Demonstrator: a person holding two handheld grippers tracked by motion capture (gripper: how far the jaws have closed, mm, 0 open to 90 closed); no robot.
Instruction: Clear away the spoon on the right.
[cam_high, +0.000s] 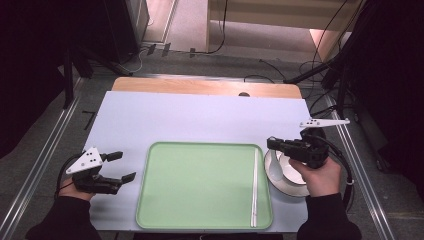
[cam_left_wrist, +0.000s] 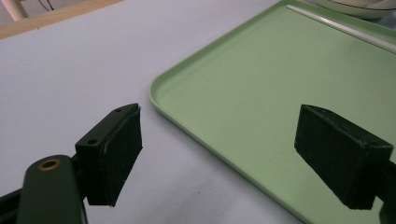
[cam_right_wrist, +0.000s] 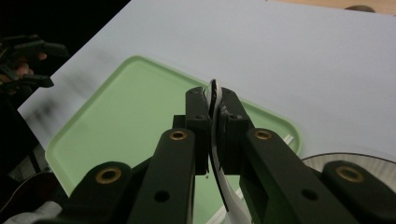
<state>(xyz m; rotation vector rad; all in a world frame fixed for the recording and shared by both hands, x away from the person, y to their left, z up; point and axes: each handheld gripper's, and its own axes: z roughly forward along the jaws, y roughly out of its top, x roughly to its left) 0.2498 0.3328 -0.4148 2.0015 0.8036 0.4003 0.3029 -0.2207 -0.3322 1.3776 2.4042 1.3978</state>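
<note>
The right gripper (cam_high: 274, 144) has its fingers (cam_right_wrist: 198, 112) pinched narrow on the rim of a white bowl (cam_high: 280, 172), held tilted just beside the green tray (cam_high: 200, 220). The left gripper (cam_high: 122, 166) hovers over the surface (cam_high: 200, 117), fingers (cam_left_wrist: 114, 149) wide and empty.

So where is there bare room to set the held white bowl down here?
Most of the green plastic tray is bare, left of the white chopsticks. The white sheet beyond it is bare too. It is crowded by the tray's right edge, around the right gripper and white bowl.
</note>
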